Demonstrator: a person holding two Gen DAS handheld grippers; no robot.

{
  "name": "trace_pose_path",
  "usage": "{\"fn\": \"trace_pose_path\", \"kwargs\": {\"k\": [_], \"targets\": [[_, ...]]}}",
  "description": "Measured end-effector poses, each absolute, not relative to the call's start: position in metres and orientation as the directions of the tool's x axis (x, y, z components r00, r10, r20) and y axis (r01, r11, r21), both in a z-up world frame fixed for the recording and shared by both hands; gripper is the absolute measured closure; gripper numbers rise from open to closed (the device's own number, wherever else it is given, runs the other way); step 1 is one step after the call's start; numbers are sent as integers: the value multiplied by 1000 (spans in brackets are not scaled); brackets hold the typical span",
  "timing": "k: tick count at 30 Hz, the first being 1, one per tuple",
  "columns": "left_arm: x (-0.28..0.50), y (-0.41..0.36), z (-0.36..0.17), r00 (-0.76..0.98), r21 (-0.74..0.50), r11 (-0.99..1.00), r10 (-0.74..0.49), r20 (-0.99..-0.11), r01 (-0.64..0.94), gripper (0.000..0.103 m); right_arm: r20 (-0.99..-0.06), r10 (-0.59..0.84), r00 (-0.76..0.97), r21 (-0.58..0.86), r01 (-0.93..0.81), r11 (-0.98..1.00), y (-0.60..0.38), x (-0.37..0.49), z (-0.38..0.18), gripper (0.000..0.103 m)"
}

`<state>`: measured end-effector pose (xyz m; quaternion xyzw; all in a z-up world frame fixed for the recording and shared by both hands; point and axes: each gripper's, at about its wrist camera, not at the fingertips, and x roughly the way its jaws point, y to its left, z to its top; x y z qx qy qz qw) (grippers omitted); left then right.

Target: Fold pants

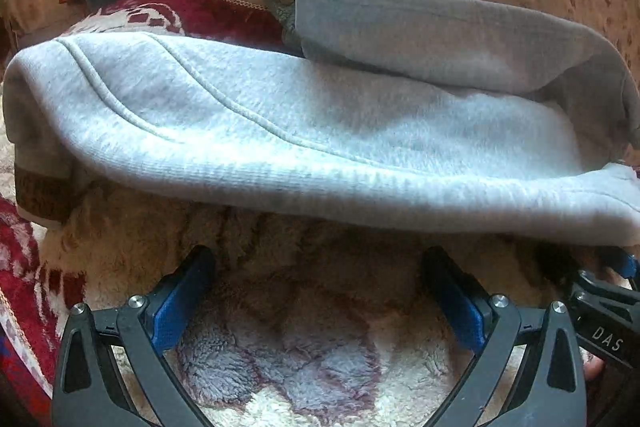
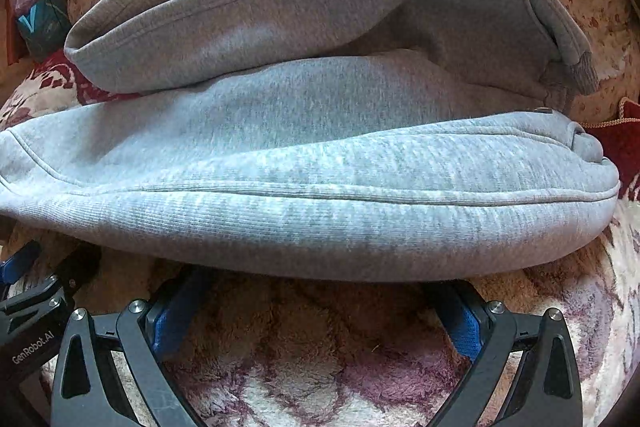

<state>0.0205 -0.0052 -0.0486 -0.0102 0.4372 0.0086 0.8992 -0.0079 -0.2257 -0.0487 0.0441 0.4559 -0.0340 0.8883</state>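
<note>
Fleece blanket (image 1: 320, 367) | both claws spread wide, low before grey pants (image 1: 280, 131)

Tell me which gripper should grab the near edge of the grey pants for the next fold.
Probably the right gripper: its open fingers reach up to the near edge of the grey pants, tips partly under it. The left gripper, also open, sits clear of the edge over the fluffy blanket.

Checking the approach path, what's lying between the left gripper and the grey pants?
Nothing: only bare fluffy blanket lies between the open left gripper and the near edge of the grey pants, seen in the left wrist view.
</note>
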Motion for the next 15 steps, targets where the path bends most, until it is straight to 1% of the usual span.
{"fn": "trace_pose_path", "kwargs": {"k": [4, 9, 14, 15], "targets": [[20, -5, -49, 617, -7, 1000, 9, -787, -24, 0, -814, -26, 581, 40, 101, 994, -232, -5, -53, 0], [17, -14, -48, 616, 45, 999, 52, -786, -26, 0, -812, 13, 584, 79, 87, 993, -237, -4, -52, 0], [14, -30, -44, 636, 139, 990, 127, -761, -32, 0, -822, 105, 559, 138, 17, 990, -252, -10, -48, 0], [15, -30, -43, 637, 141, 989, 129, -760, -32, 0, -824, 132, 551, 154, -5, 988, -255, -11, -46, 0]]}}
